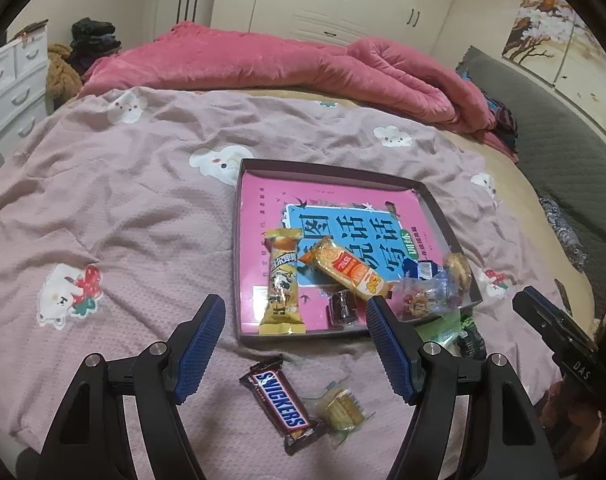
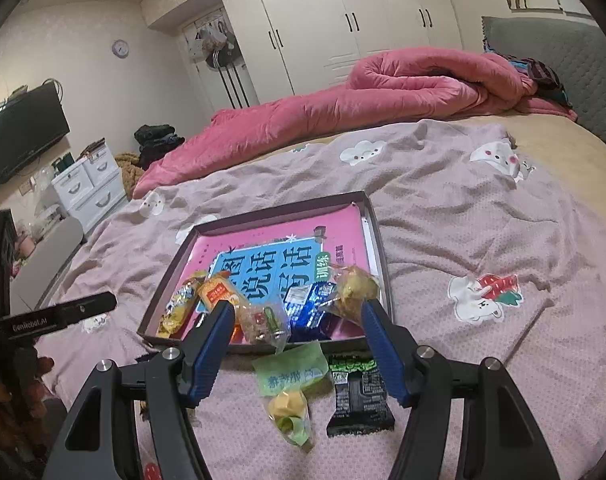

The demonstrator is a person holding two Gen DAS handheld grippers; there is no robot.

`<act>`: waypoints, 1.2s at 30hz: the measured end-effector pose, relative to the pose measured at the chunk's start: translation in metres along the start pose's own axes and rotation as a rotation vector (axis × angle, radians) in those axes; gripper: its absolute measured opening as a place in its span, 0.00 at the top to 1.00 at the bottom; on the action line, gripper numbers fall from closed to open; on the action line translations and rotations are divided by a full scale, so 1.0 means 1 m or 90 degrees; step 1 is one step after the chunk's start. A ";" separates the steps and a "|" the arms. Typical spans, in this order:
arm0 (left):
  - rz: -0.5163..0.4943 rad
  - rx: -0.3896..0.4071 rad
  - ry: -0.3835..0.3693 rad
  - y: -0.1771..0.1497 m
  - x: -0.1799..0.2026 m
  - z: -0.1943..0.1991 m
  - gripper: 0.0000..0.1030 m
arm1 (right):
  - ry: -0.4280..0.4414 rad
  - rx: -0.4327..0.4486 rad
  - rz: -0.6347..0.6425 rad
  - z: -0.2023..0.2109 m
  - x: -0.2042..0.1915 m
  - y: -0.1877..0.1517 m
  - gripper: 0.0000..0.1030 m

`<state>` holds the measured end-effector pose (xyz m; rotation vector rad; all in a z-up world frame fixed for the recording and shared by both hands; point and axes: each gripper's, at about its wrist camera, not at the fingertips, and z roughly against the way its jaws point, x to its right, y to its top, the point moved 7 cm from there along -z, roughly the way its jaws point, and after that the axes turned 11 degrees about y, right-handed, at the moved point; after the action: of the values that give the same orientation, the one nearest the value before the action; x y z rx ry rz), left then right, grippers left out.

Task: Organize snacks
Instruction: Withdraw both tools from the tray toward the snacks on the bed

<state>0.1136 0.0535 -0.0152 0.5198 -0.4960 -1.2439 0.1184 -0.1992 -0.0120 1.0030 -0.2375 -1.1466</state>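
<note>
we see a bed [image 1: 123, 208] spread with a mauve sheet printed with white animals, and a pink quilt [image 1: 303, 64] bunched along its far side. on the sheet lies a shallow dark tray [image 1: 435, 204] lined with a pink and blue printed sheet. at the near end of the tray we find several snacks: a long yellow wrapped bar [image 1: 281, 280] lying lengthwise at the left, an orange and yellow packet [image 1: 347, 268] slanting across beside it, a small dark brown sweet [image 1: 343, 306] just below that, a blue wrapped piece [image 2: 307, 304] and clear bags of biscuits [image 1: 443, 288] in the near right corner. outside the tray, on the sheet near its front edge, we see a snickers bar [image 1: 281, 408] with a small clear-wrapped yellow biscuit [image 1: 341, 406] touching its right side, and further right a green packet [image 2: 291, 368] just beside a black packet [image 2: 357, 396]. our left tool [image 1: 297, 316] hangs above the snickers bar with its blue pads wide apart and nothing between them. our right tool [image 2: 299, 320] hangs above the green and black packets, its pads likewise apart and gripping nothing
</note>
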 end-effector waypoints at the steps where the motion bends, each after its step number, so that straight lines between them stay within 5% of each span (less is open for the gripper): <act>1: -0.001 -0.001 0.003 -0.001 0.000 0.000 0.28 | 0.000 -0.002 0.002 0.000 -0.001 -0.001 0.36; 36: -0.030 -0.090 0.031 -0.060 -0.010 -0.013 0.28 | 0.023 -0.141 0.059 -0.031 -0.026 -0.069 0.36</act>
<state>0.0747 0.0499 -0.0630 0.4437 -0.3529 -1.2984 0.0817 -0.1638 -0.0739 0.8076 -0.1240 -1.0443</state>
